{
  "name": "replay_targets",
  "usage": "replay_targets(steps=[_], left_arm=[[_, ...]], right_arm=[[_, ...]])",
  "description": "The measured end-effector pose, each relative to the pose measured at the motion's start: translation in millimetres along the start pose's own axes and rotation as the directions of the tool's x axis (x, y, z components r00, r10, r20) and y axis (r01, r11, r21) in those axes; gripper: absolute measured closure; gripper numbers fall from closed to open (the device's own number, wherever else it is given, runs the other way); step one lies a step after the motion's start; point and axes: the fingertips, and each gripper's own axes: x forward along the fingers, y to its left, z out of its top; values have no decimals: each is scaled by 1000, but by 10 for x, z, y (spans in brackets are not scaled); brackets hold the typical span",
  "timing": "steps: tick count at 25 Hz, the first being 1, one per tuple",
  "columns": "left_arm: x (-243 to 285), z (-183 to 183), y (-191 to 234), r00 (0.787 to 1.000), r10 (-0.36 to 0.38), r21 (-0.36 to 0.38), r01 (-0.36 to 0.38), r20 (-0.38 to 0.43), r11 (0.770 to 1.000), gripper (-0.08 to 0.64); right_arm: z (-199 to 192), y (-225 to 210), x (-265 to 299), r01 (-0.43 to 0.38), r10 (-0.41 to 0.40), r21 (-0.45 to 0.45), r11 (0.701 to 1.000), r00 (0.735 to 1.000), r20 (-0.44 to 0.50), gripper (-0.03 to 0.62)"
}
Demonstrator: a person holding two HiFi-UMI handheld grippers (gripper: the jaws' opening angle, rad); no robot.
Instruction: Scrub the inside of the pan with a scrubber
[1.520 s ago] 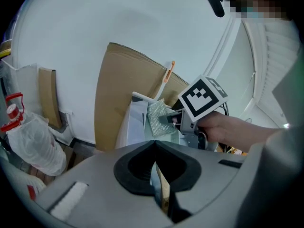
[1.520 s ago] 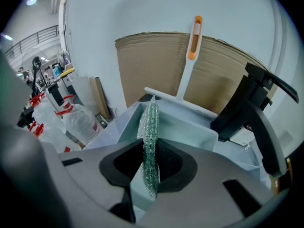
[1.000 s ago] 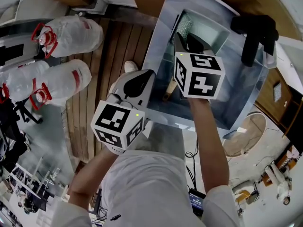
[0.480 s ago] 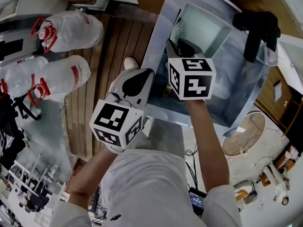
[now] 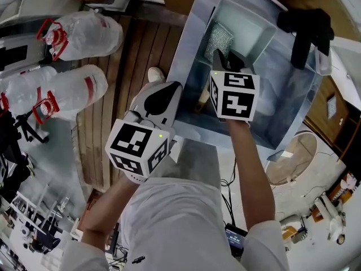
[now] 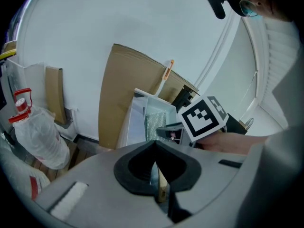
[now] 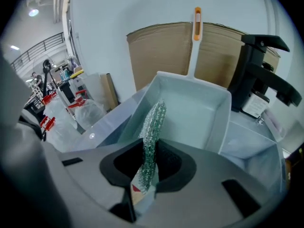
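Note:
A pale square pan stands tilted inside the steel sink. In the right gripper view the pan has a white handle with an orange tip pointing away. My right gripper is inside the pan, shut on a glittery mesh scrubber that lies against the pan's inner left side. The scrubber sticks out between the jaws of my right gripper. My left gripper is at the sink's near left edge. In its own view the left gripper is shut on a thin wooden handle.
A black fixture stands at the sink's far right. Two tied plastic bags lie on the slatted wooden floor to the left. Cardboard sheets lean on the wall behind the sink.
My right gripper has swept the scrubber across the pan's inside, first left, then back right, and the scrubber now shows broadside. The left gripper has hardly moved.

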Motion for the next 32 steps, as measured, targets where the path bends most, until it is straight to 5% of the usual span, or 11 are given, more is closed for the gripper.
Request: replay_targets(steps=[17,24,29,32], left_arm=[[30,-13,-133,1000,-27,21,27,-13,999,555],[-2,59,-157,999,-36,40,36,-6,999,555],[-63,107,-208,999,-39,45,39,3,998,555],[-84,124,-228,999,-40,48,40,6,998,555]], right_arm=[[-334,-728,-342,253,-253,-13,967,966,-61,532],[-191,-786,-415,308,-312,-88,947,950,-29,532],[127,-829,-439,352,-366,-290,890,931,6,532],[278,-794,-377,348,-381,-460,817,924,23,532]])
